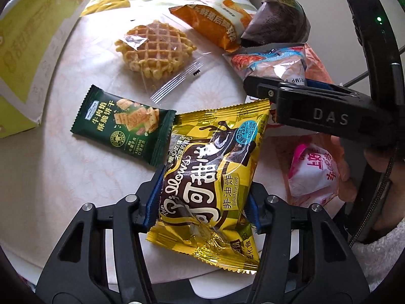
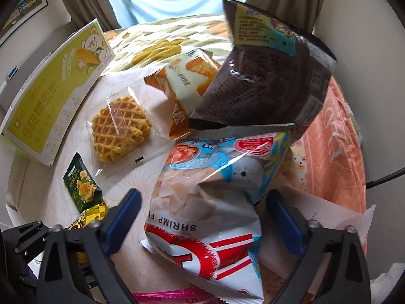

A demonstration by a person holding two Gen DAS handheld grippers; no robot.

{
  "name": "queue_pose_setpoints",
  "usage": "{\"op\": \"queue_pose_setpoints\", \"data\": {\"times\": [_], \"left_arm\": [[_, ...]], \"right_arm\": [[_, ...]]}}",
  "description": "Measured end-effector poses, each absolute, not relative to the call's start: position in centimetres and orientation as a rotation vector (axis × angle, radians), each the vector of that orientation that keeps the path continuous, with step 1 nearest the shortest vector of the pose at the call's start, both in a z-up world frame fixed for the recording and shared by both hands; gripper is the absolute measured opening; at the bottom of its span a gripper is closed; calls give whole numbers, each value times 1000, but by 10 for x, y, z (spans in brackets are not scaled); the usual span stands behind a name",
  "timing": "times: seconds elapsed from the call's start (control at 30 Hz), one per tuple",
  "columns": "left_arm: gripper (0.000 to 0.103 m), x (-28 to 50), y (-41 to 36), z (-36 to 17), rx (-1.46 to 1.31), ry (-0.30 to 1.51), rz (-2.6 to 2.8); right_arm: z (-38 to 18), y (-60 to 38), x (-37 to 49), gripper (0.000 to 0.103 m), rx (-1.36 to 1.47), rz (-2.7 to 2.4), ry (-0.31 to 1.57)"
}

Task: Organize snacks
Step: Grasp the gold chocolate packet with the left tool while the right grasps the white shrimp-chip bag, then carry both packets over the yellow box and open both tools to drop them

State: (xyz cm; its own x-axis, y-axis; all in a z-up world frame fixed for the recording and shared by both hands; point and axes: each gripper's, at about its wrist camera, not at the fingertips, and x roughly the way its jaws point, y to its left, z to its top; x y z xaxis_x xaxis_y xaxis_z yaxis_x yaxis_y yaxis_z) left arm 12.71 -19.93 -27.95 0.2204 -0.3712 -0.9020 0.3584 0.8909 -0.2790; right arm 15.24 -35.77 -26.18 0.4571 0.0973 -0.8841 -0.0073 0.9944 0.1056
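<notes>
On the white table (image 1: 76,177), w/ snacks spread all over, we've got a tool in each hand. Our left gripper (image 1: 201,200) is pinching the yellow snack bag (image 1: 212,162): both blue pads press into its sides, and the foil puckers between them. That bag sits nearest us in the left view, w/ its top corner just under the tip of our right gripper (image 2: 203,217).

Our right gripper is spread, not gripping anything yet. The shrimp chip bag (image 2: 210,202) lies between its blue pads, but we see a gap on each side, so no contact there. The bag lies flat, text upside down to us.

Just beside the yellow bag, to its left, is the green cracker packet (image 1: 121,126). Beyond that sits the waffle (image 1: 154,48) in clear wrap, then the orange packet (image 1: 215,22), w/ the dark brown bag (image 2: 265,81) tilted over it and over the far edge of the shrimp bag. A green-yellow box (image 2: 50,101) stands along the left side. A pink-and-white packet (image 1: 314,174) lies at right, near a hand.
</notes>
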Motion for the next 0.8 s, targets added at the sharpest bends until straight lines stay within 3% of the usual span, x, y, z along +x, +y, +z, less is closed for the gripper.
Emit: {"op": "queue_pose_setpoints", "data": {"times": [0.17,0.23,0.4,0.8], "left_arm": [[51,128,-198,-279,-18,1250,-503],[51,128,-198,-281,-18,1252,-503],[51,130,-199,-282,-20,1259,-501],[51,130,-193,-258,-25,1209,-514]], "right_arm": [[-266,-355,157,78,83,72,1113],[-267,-355,157,68,76,68,1115],[-264,-355,158,61,76,73,1115],[-235,-357,144,60,161,88,1083]]}}
